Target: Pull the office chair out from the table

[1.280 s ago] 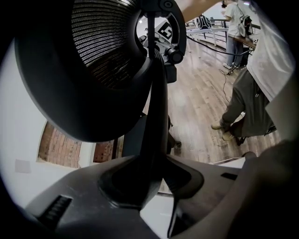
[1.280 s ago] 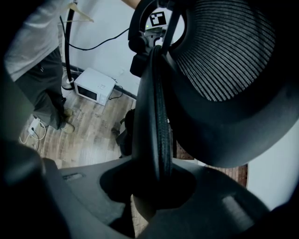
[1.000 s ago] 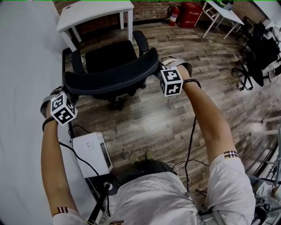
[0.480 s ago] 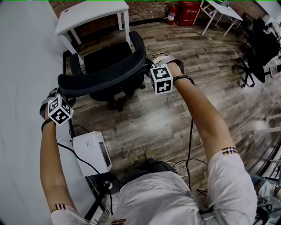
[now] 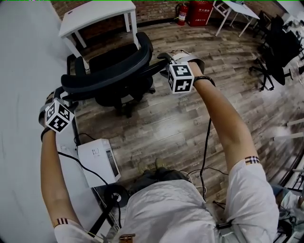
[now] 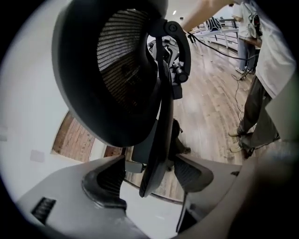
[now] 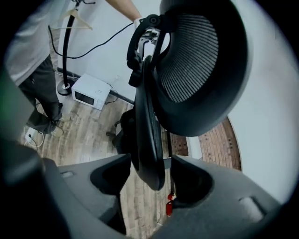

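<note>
Black mesh office chair (image 5: pixel 111 78) stands on the plank floor (image 5: pixel 156 123), clear of the white bench (image 5: pixel 95 12), and your left claw (image 6: pixel 150 172) and right claw (image 7: pixel 150 177) have just spread wide with the backrest rim (image 6: pixel 161 116) loose between each, so it could roll or swivel off unchecked.

Head view: high up, facing steeply down onto chair (image 5: pixel 114 76) and floor (image 5: pixel 166 123), mid range. Left gripper view: very near, at the chair back's end on head view's left, looking along the back. Right gripper view: same from the opposite end, facing the other way. All three share chair back and floor. Head and right gripper views also share the white box (image 5: pixel 97 161).
</note>
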Action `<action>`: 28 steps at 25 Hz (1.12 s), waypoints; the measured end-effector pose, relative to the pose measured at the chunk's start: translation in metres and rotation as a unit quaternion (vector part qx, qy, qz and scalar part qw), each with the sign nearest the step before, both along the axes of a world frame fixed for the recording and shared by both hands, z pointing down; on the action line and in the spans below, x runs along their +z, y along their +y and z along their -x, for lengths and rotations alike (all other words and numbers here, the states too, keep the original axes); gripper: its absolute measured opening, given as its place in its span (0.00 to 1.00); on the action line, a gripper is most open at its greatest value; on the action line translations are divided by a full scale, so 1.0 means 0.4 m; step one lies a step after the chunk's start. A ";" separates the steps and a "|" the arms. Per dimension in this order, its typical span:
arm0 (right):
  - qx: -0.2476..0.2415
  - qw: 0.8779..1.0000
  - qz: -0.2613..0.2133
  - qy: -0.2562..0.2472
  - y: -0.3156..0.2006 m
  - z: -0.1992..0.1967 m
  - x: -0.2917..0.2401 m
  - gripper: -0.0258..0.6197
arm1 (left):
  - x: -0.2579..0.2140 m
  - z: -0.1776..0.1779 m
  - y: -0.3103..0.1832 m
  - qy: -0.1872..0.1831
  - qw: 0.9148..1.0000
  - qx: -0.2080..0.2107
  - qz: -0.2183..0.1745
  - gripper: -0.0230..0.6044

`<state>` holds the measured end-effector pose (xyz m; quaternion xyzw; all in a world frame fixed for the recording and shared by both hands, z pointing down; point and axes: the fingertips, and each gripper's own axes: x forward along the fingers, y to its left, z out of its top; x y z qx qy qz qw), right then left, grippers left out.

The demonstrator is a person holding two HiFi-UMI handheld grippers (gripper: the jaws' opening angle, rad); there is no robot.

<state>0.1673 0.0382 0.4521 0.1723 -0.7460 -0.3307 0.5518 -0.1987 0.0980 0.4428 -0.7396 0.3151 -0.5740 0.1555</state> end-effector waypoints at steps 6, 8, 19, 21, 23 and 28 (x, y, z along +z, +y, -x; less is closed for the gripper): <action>0.030 0.997 0.004 -0.077 0.051 -0.030 -0.070 0.44 | -0.085 -0.041 0.056 0.115 0.992 -0.026 -0.048 0.55; 0.040 0.992 0.005 -0.121 0.071 -0.026 -0.106 0.44 | -0.134 -0.069 0.075 0.175 0.981 -0.036 -0.074 0.55; 0.023 0.938 0.045 -0.343 0.232 0.109 -0.244 0.28 | -0.364 -0.256 0.230 0.471 0.860 -0.036 -0.190 0.31; 0.012 0.922 0.050 -0.383 0.273 0.142 -0.270 0.22 | -0.392 -0.287 0.265 0.516 0.834 -0.042 -0.194 0.27; 0.001 0.906 0.056 -0.419 0.311 0.170 -0.304 0.12 | -0.415 -0.322 0.298 0.550 0.812 -0.041 -0.192 0.23; -0.025 0.871 0.084 -0.483 0.387 0.248 -0.351 0.04 | -0.411 -0.400 0.335 0.581 0.794 -0.028 -0.174 0.11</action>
